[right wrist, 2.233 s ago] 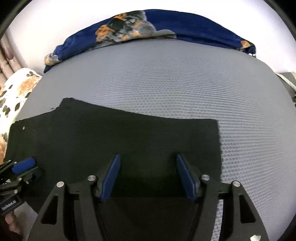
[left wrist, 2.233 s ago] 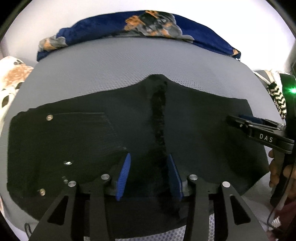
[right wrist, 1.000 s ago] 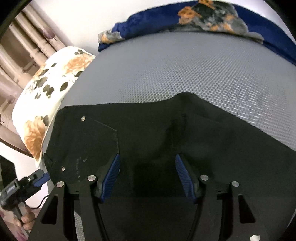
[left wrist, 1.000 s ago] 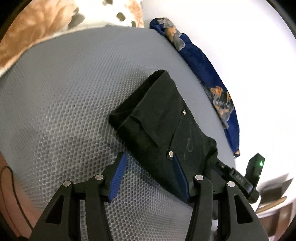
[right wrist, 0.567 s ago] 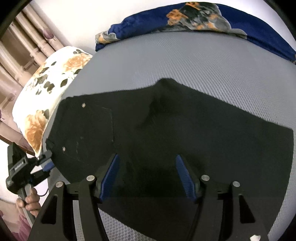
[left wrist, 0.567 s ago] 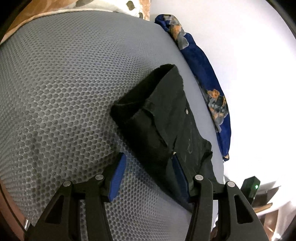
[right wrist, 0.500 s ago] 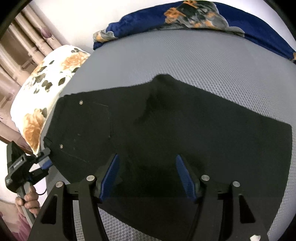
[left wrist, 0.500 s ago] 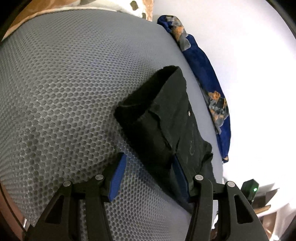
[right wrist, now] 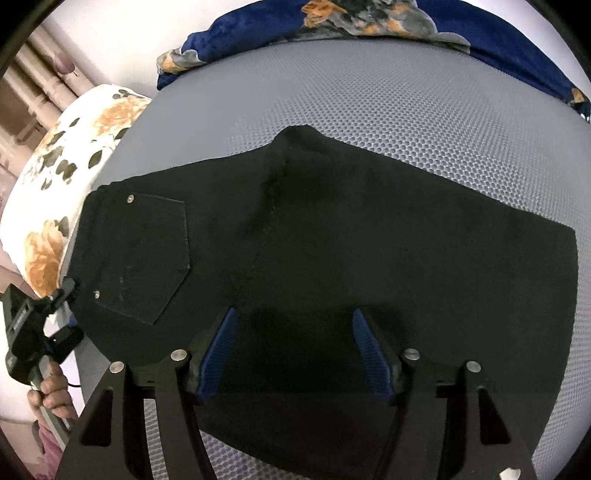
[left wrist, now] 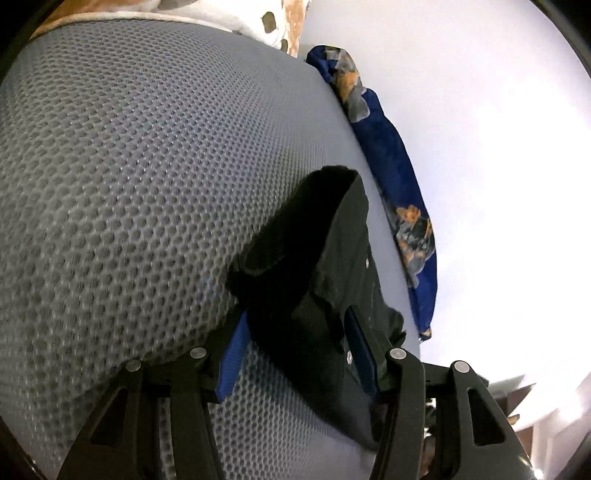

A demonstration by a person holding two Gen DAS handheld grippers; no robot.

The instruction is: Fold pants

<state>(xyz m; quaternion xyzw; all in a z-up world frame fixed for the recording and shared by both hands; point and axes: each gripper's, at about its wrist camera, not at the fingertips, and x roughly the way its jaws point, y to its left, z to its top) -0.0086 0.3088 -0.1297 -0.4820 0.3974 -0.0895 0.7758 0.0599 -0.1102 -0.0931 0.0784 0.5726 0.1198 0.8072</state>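
Note:
The black pants point(right wrist: 332, 236) lie folded on the grey mesh mattress point(right wrist: 369, 85), waistband to the left, with a back pocket point(right wrist: 144, 254) facing up. My left gripper point(left wrist: 295, 343) is open at the waistband corner, its blue fingers point(left wrist: 232, 354) either side of the raised black fabric point(left wrist: 303, 266). The left gripper also shows in the right wrist view point(right wrist: 55, 306), at the pants' left edge. My right gripper point(right wrist: 291, 350) is open above the pants' near edge, holding nothing.
A dark blue patterned blanket point(right wrist: 369, 18) lies along the mattress's far edge by the white wall. A floral pillow point(right wrist: 62, 173) sits at the left end. Bare mesh stretches beyond and to the right of the pants.
My left gripper has moved in along the mattress until the waistband corner sits between its fingers. The right gripper has shifted slightly, showing more of the pants.

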